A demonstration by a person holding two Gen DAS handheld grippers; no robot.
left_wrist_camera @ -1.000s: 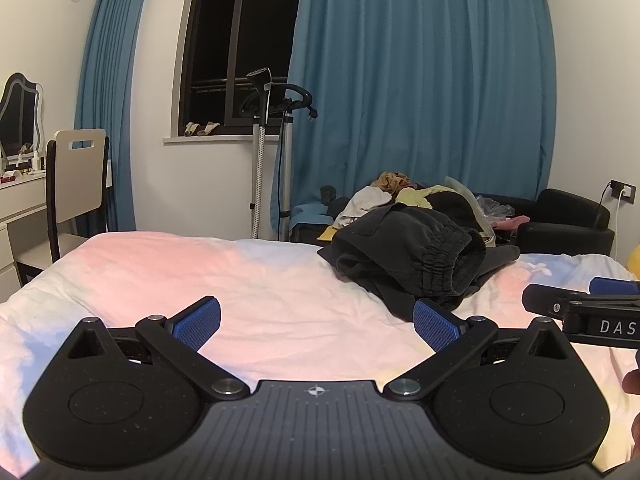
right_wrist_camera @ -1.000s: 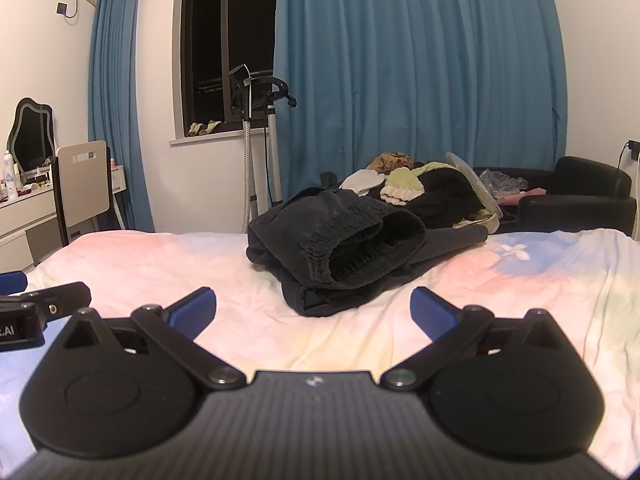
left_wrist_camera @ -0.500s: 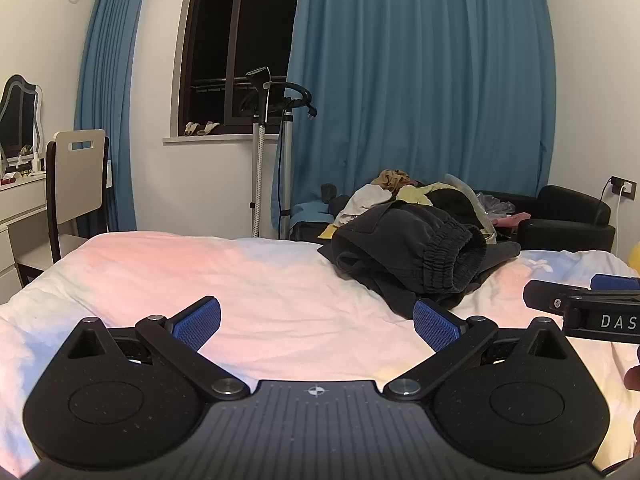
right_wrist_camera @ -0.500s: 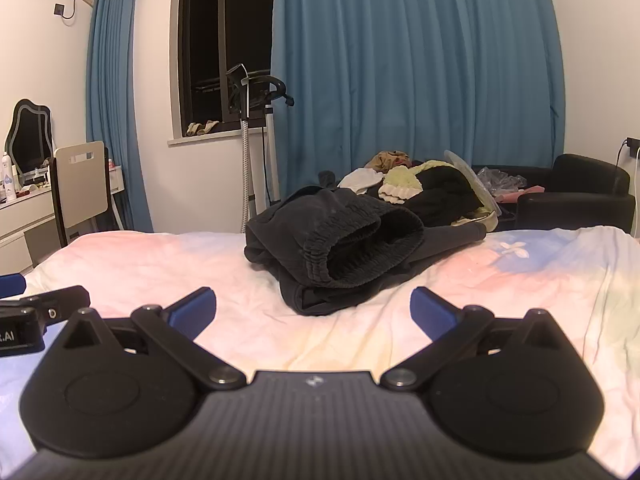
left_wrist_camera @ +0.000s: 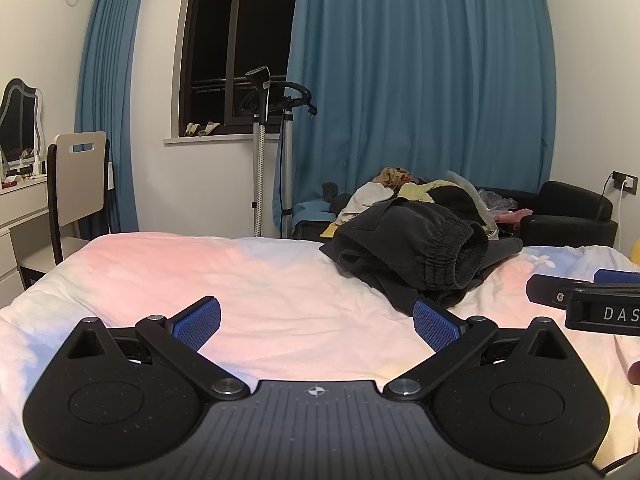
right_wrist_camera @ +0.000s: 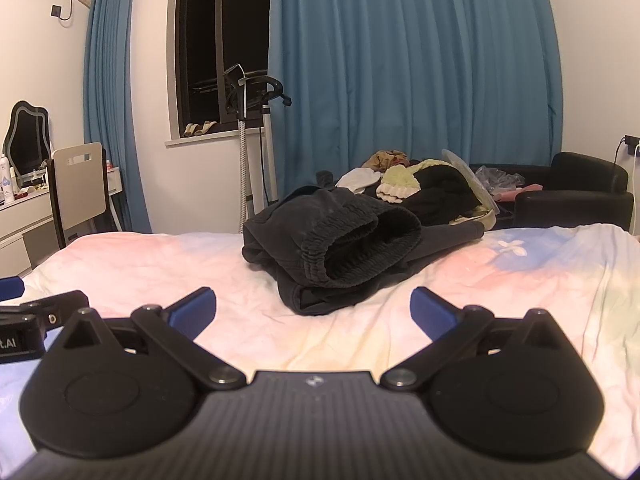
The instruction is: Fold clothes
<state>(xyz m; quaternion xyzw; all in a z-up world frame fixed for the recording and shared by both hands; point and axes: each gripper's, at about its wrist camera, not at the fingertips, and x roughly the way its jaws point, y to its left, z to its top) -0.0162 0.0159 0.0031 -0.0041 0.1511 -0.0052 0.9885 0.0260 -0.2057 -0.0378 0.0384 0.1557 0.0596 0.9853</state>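
A crumpled dark grey garment with an elastic waistband (left_wrist_camera: 416, 256) lies bunched on the pastel bedspread (left_wrist_camera: 240, 280); in the right wrist view it (right_wrist_camera: 332, 240) lies straight ahead. My left gripper (left_wrist_camera: 316, 322) is open and empty, low over the bed, short of the garment and to its left. My right gripper (right_wrist_camera: 312, 310) is open and empty, just short of the garment. Each gripper shows at the edge of the other's view: the right one (left_wrist_camera: 580, 300), the left one (right_wrist_camera: 32, 316).
A pile of mixed clothes (right_wrist_camera: 420, 188) lies beyond the bed's far edge beside a black armchair (right_wrist_camera: 572, 196). A garment steamer stand (left_wrist_camera: 272, 160) stands by the window. A chair (left_wrist_camera: 76, 184) and a white dresser (left_wrist_camera: 20, 216) are at the left.
Both grippers have stayed open and nearly still. The right wrist view has crept slightly closer to the garment.
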